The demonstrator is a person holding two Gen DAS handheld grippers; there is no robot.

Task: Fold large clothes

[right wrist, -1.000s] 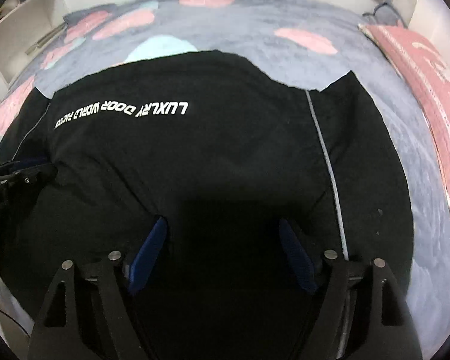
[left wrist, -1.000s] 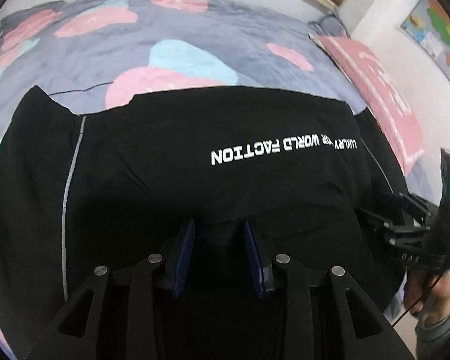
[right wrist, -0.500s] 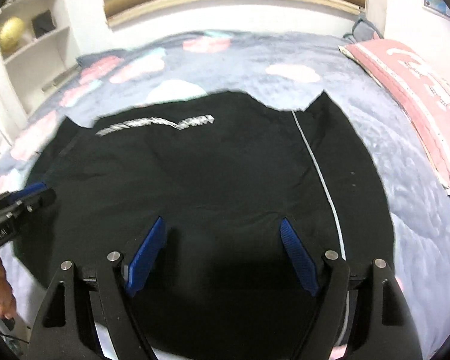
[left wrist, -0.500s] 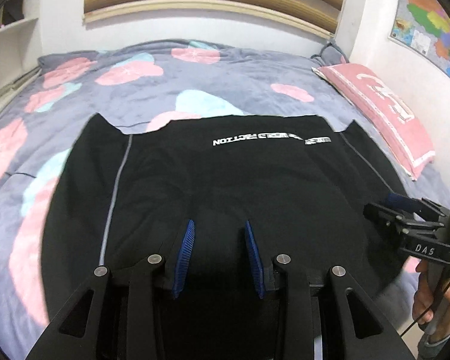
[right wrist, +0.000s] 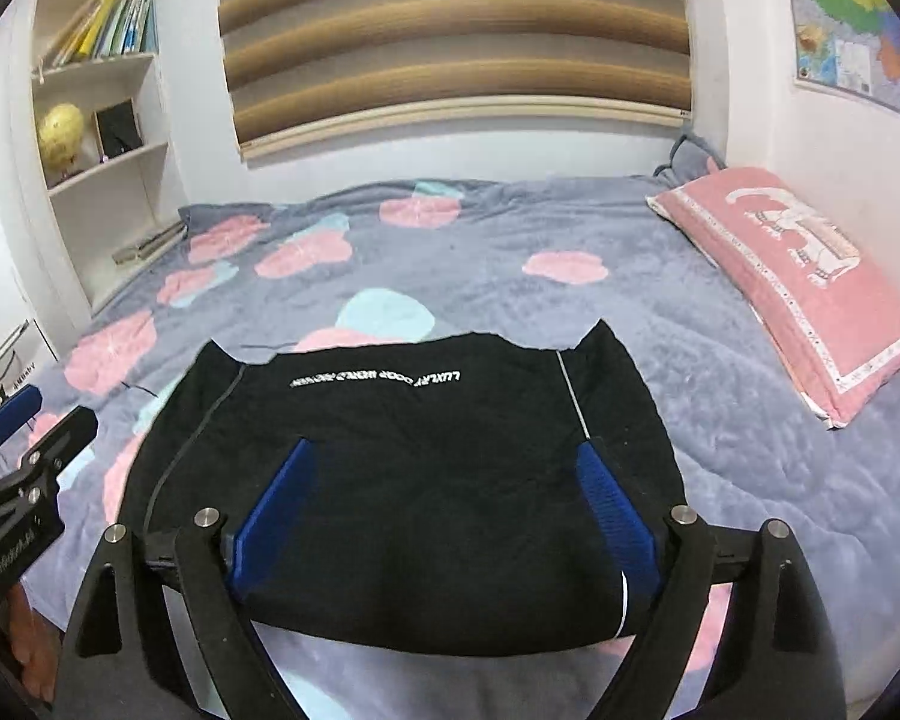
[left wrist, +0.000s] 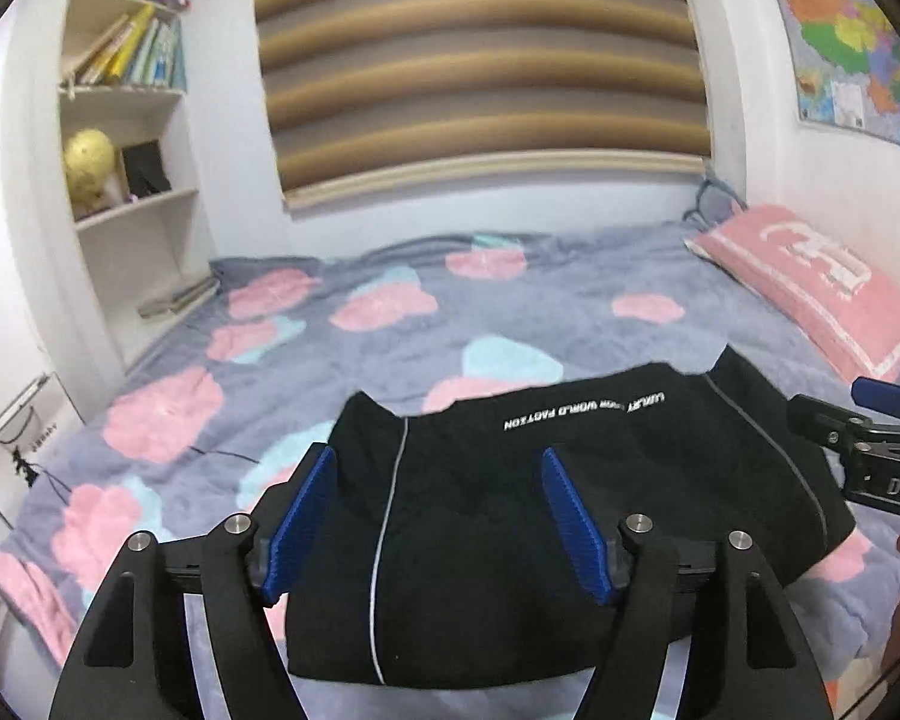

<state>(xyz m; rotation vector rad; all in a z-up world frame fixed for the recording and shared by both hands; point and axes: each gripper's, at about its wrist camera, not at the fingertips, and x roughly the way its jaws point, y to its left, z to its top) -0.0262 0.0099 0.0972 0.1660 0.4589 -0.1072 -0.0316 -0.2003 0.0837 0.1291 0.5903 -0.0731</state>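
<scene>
A black garment with white lettering and thin grey side stripes lies folded flat on the bed near its front edge; it also shows in the right wrist view. My left gripper is open and empty, raised above and in front of the garment. My right gripper is open and empty, likewise held back above the garment's near edge. The right gripper's body shows at the right edge of the left wrist view; the left one shows at the left edge of the right wrist view.
The bed has a grey blanket with pink and blue patches. A pink pillow lies at the right by the wall. A white bookshelf stands at the left. A striped blind and a wall map are behind.
Both grippers have pulled back and up from the garment, so the whole room shows. The left gripper's jaws have opened wide. The garment stays flat on the bed.
</scene>
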